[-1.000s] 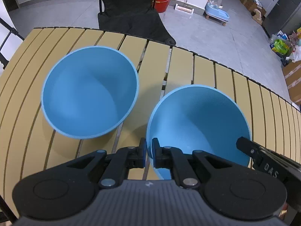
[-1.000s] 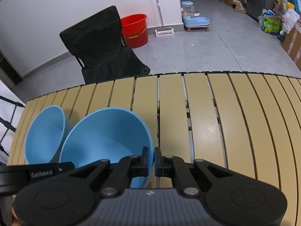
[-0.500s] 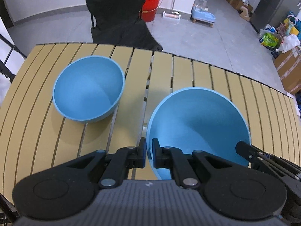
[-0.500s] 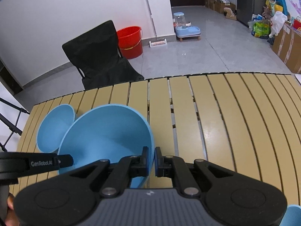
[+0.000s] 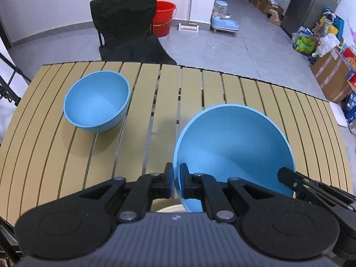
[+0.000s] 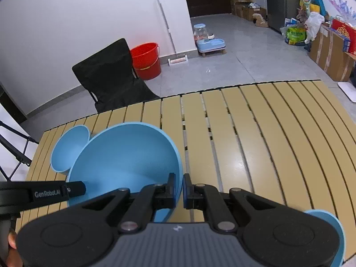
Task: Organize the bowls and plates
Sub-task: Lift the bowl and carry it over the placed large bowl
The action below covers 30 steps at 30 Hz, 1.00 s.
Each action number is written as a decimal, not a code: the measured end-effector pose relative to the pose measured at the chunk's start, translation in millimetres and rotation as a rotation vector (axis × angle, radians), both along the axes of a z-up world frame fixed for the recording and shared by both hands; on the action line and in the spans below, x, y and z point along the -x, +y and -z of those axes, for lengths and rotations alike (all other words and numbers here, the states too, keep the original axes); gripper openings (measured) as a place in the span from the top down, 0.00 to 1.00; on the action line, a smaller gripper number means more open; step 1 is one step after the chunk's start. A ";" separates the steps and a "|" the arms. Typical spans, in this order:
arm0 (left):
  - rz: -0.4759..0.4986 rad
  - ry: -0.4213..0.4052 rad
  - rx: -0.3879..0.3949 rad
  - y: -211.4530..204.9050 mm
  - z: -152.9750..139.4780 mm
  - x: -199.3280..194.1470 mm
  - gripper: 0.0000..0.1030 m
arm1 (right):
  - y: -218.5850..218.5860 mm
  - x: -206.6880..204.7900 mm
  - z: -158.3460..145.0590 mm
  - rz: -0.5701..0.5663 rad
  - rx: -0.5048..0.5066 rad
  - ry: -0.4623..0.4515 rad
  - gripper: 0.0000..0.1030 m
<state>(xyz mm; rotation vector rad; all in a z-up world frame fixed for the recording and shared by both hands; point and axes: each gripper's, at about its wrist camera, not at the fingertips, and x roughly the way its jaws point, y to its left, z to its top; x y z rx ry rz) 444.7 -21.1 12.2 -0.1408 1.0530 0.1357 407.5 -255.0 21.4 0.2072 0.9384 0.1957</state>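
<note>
- While we look along the left gripper (image 5: 175,181), we see its jaws pinched on the near rim of the big bowl (image 5: 233,149), one pad outside the wall and one inside, at the lower middle of the frame.
- That bowl fills the lower right, tilted with its opening toward us, above the slatted table (image 5: 55,155).
- A small bowl (image 5: 96,104) stands upright on the slats at the upper left, well apart from the held one.
- The tip of the right gripper (image 5: 289,178) reaches the big bowl's rim at the lower right.
- Beyond the table's far edge we see a black chair (image 5: 126,29) and a red bucket (image 5: 163,17).
- In the right wrist view, the right gripper (image 6: 179,191) is clamped on the big bowl's (image 6: 124,160) rim at the lower middle, one pad on each side of the wall.
- The bowl sits left of centre; the small bowl (image 6: 69,148) peeks from behind its upper left edge.
- The left gripper's (image 6: 75,189) finger meets the rim at the lower left.
- A blue rim (image 6: 333,229) shows at the lower right corner; we cannot tell what dish it is.
</note>
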 end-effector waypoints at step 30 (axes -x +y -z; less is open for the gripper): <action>0.178 -0.048 -0.030 -130.1 -27.7 77.0 0.93 | -121.6 104.6 -22.8 0.171 -0.008 -0.049 0.95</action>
